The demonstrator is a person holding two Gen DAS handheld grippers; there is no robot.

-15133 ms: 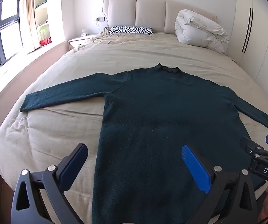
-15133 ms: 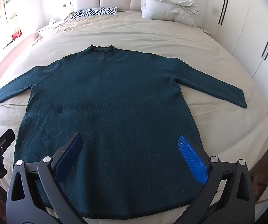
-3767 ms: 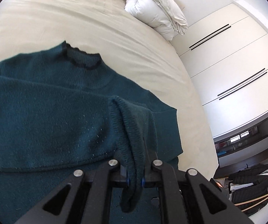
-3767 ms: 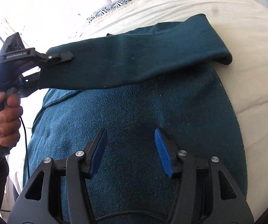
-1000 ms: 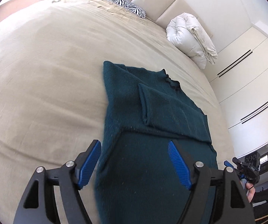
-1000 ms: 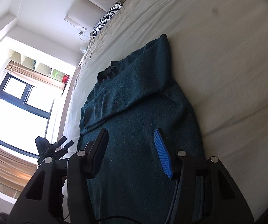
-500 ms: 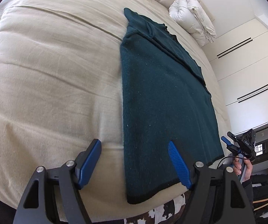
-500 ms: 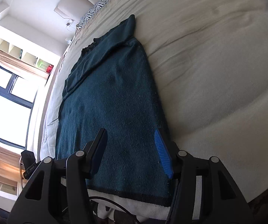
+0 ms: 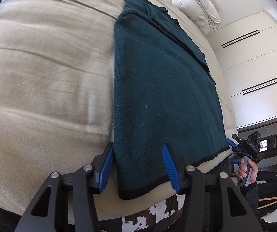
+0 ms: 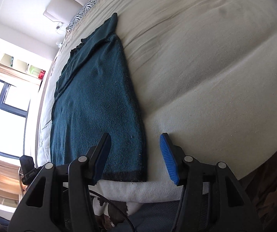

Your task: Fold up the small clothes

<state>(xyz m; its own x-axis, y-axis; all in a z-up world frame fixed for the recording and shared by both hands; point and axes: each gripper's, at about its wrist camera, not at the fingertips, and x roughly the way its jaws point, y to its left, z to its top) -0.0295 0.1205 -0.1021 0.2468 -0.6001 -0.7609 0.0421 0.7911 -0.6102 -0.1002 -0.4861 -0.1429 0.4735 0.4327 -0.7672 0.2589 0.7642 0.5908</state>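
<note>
1 sweater (image 9: 163, 89), 2 hand-held grippers, both agape

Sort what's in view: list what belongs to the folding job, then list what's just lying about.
Job:
sweater
left gripper, open at its hem corner
right gripper, open at the other hem corner
bed under it

Lying about:
duvet
zebra pillow
wardrobe

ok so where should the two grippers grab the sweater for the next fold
Take the sweater at its two hem corners, coming in from the foot of the bed. The dark hem band lies flat at the near edge, and the left gripper and right gripper already straddle one corner each with jaws open.
</note>
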